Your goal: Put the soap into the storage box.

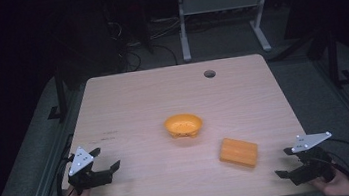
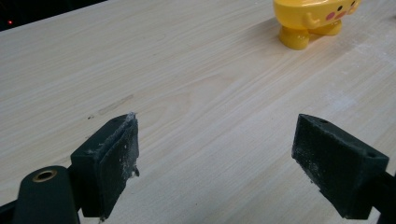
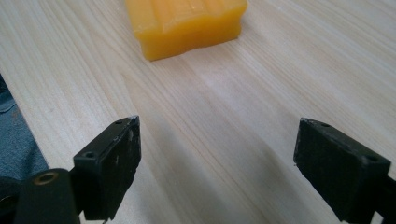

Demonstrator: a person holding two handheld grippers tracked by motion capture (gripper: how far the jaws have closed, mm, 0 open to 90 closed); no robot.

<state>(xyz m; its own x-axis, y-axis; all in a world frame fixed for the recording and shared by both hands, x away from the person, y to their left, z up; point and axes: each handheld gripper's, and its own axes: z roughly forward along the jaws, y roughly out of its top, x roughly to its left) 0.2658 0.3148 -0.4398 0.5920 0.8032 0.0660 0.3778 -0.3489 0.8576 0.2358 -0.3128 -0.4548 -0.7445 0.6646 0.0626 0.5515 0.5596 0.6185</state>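
We have a pale wood-grain bench [image 1: 128,108] before us, with a round cable hole [image 1: 209,73] near its far edge. Near the middle stands a yellow bowl [image 1: 183,125] on small feet; our left gripper view shows a cartoon face with pink cheeks on its side. Nearer us and to the right lies an orange ridged block [image 1: 238,152], flat on the bench and well apart from the bowl. Our left gripper [image 1: 103,159] sits at the near left corner, jaws spread wide with nothing between them, pointing toward the bowl. Our right gripper [image 1: 285,161] sits at the near right corner, jaws likewise wide apart and empty, with the block near and ahead of them.
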